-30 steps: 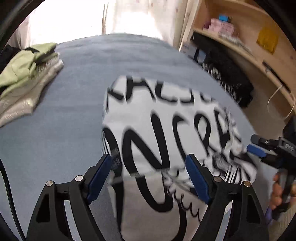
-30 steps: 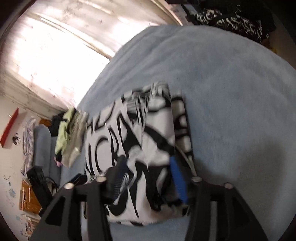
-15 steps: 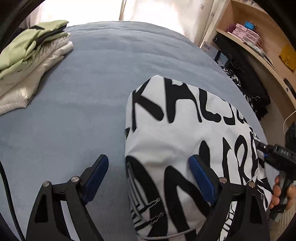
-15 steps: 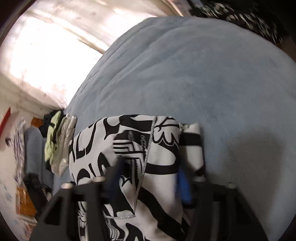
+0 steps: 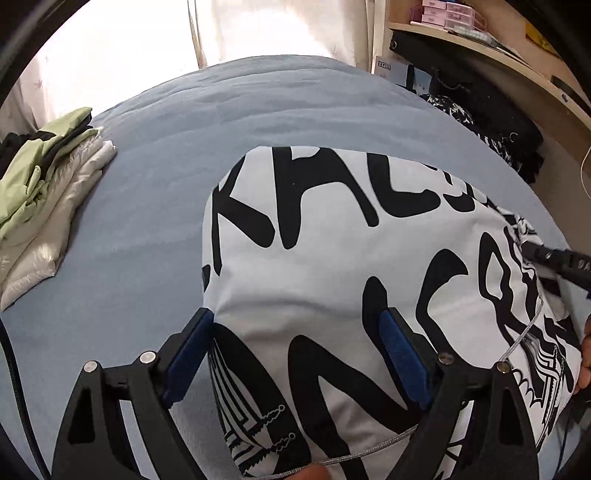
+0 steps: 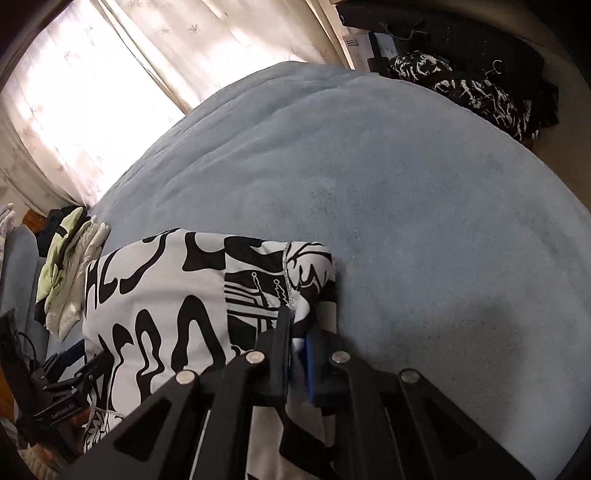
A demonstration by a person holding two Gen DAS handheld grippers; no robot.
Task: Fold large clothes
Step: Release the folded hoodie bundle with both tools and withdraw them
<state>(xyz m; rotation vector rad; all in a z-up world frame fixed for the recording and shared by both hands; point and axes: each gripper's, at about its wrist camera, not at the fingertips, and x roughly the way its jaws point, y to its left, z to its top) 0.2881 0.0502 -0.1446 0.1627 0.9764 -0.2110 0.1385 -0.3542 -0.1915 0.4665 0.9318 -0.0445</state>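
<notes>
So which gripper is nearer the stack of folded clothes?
Left. The left gripper straddles the printed garment's edge facing the stack; the right gripper pinches the far edge.

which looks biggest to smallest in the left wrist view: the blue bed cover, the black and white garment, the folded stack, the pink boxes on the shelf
1. blue bed cover
2. black and white garment, enlarged by nearness
3. folded stack
4. pink boxes

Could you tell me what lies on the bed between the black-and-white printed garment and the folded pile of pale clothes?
Only bare blue-grey bedcover separates the printed garment from the folded pile, as the left wrist view shows.
</notes>
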